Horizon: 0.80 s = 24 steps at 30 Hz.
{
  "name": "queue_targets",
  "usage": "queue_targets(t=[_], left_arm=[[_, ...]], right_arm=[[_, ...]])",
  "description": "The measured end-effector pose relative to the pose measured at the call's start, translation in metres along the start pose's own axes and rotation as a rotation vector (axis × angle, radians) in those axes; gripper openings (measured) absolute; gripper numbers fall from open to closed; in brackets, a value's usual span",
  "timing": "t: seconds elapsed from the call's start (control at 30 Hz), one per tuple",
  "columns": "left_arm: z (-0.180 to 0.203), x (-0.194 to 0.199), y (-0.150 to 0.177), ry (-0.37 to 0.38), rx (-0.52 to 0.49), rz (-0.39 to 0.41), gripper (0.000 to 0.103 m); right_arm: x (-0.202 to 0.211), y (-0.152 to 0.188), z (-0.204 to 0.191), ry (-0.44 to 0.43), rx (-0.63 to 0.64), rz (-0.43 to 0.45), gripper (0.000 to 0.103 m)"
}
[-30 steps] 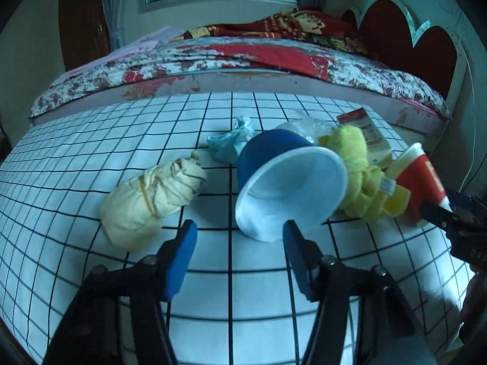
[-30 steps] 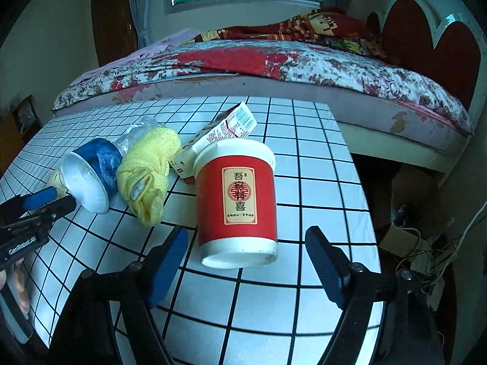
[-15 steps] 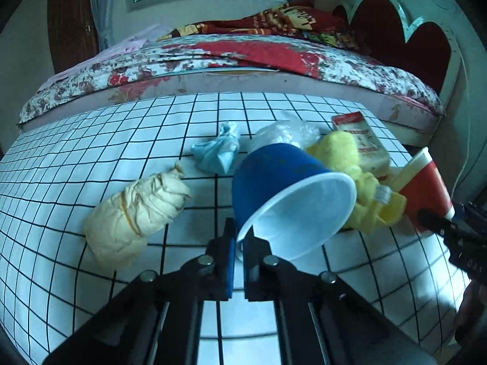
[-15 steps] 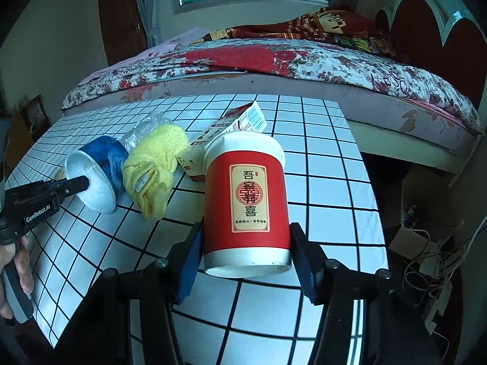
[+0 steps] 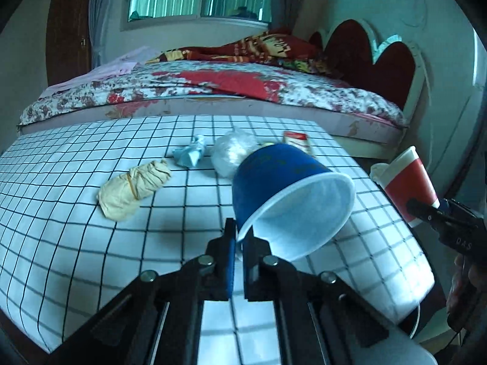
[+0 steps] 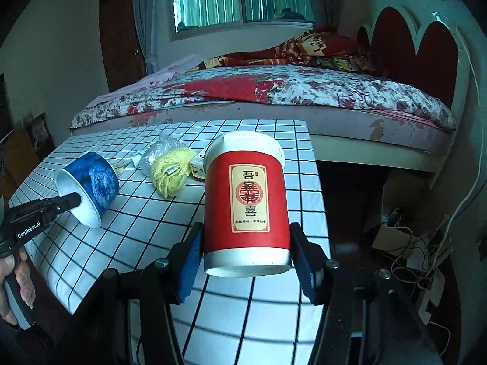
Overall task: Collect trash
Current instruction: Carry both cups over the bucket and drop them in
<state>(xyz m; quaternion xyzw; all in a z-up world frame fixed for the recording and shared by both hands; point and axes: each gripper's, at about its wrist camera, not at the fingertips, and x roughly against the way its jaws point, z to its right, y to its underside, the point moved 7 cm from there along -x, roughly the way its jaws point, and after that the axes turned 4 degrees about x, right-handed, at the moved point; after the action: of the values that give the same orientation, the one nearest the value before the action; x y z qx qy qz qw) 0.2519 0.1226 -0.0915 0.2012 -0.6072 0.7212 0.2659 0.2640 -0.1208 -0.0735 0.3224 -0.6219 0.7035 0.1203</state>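
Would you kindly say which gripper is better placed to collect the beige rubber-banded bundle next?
Left, tentatively: both grippers are full, but the left gripper, pinching the blue paper bowl, is nearer the beige rubber-banded bundle.

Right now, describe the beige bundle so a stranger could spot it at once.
Start at the checked table before the bed. Left of the blue cup held by the left gripper lies the beige bundle. Unlike the pale blue wad nearby, a rubber band cinches it.
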Motion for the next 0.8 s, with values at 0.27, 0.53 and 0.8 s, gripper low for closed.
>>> queue_targets(t=[0.27, 0.53, 0.8], left_arm=[[0.044, 0.037, 0.027, 0.059, -0.071, 0.017, 0.004], [0.096, 0.060, 0.053, 0.124, -0.135, 0.019, 0.004], [0.153, 0.075, 0.078, 0.204, -0.201, 0.007, 0.004]], right_arm=[[0.061, 0.036, 0.022, 0.032, -0.044, 0.037, 0.057], [0.109, 0.075, 0.043, 0.083, -0.092, 0.039, 0.057], [0.143, 0.107, 0.071, 0.130, -0.112, 0.029, 0.057]])
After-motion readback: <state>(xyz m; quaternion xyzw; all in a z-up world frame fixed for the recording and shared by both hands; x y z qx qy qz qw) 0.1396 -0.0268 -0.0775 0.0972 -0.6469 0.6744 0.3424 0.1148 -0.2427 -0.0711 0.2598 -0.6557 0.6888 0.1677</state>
